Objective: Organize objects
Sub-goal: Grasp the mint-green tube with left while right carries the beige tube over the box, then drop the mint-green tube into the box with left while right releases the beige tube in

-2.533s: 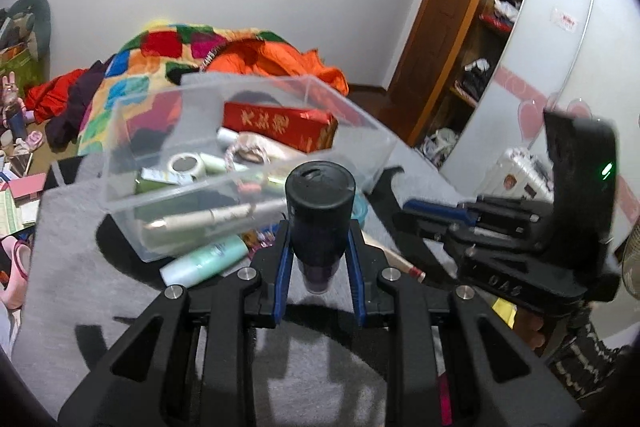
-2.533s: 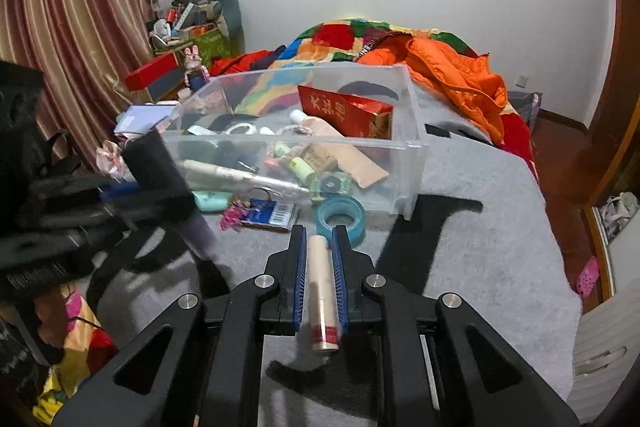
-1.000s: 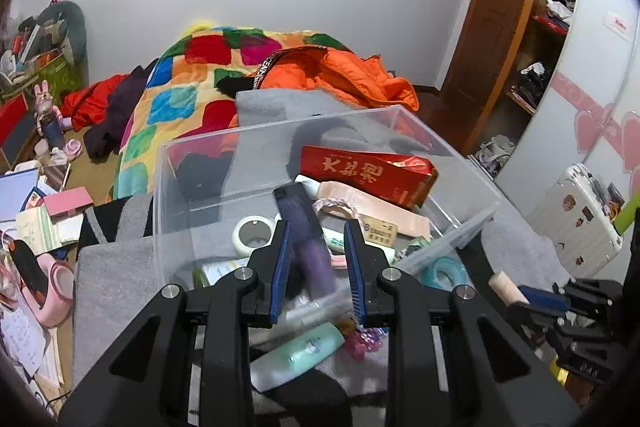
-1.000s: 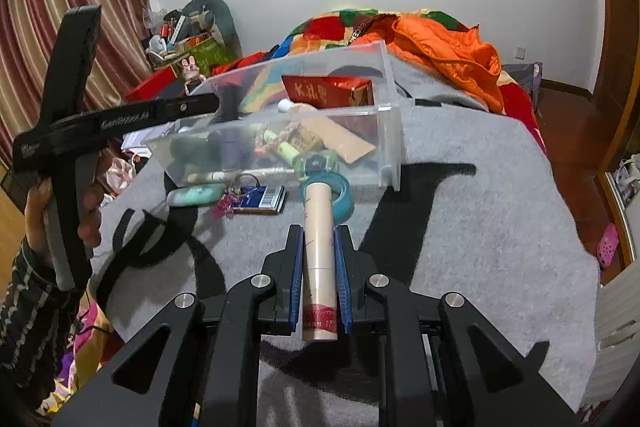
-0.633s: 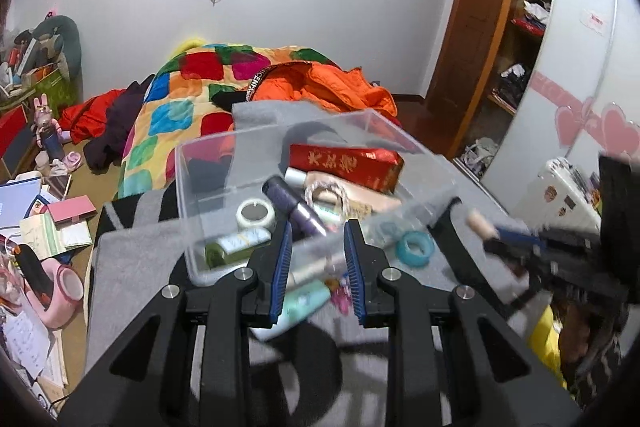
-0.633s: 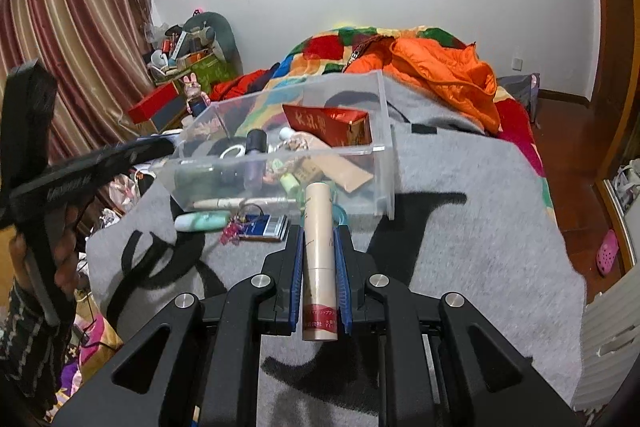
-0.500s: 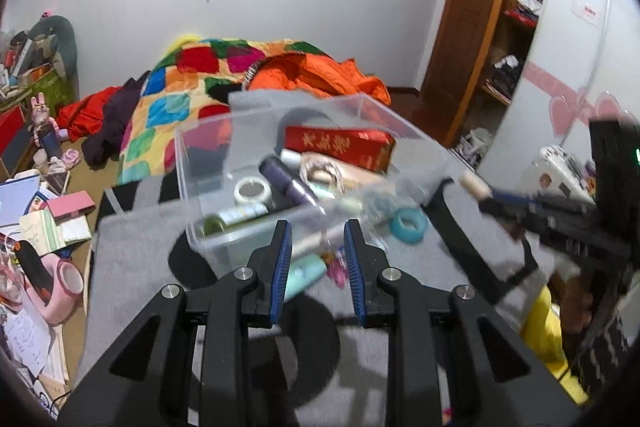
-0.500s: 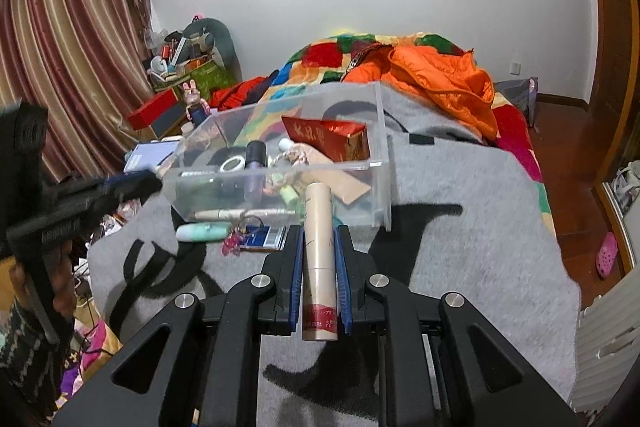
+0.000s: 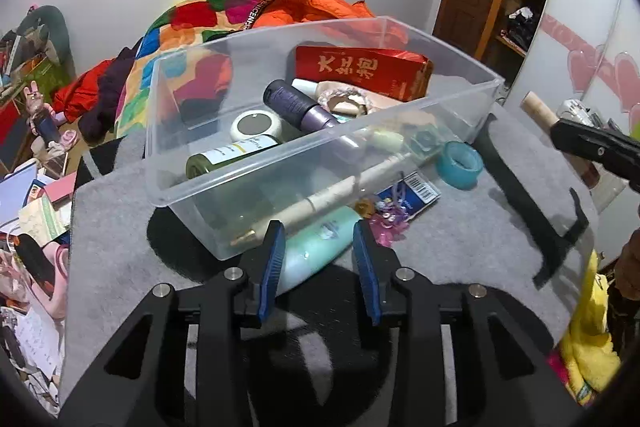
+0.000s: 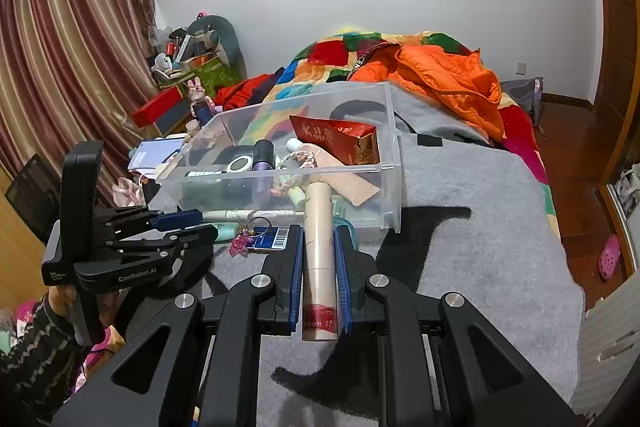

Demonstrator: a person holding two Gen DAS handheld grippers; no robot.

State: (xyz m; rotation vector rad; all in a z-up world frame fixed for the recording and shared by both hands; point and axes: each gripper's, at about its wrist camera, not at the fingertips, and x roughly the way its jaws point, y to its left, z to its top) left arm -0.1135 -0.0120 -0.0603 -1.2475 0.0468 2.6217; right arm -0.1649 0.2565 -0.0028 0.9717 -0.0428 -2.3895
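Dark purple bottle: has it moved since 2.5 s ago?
Yes. The dark purple bottle has left the left gripper and now lies inside the clear plastic bin, beside the red packet.

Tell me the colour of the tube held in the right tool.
Beige tube with a red band near its base, clearest in the right wrist view.

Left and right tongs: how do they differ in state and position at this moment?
The left tongs are open and empty, while the right tongs are shut on a beige tube. The left tongs sit low over a mint green bottle lying on the grey blanket outside the clear bin; the right tongs carry their tube pointing toward the bin. Both face the bin, and both have blue pads.
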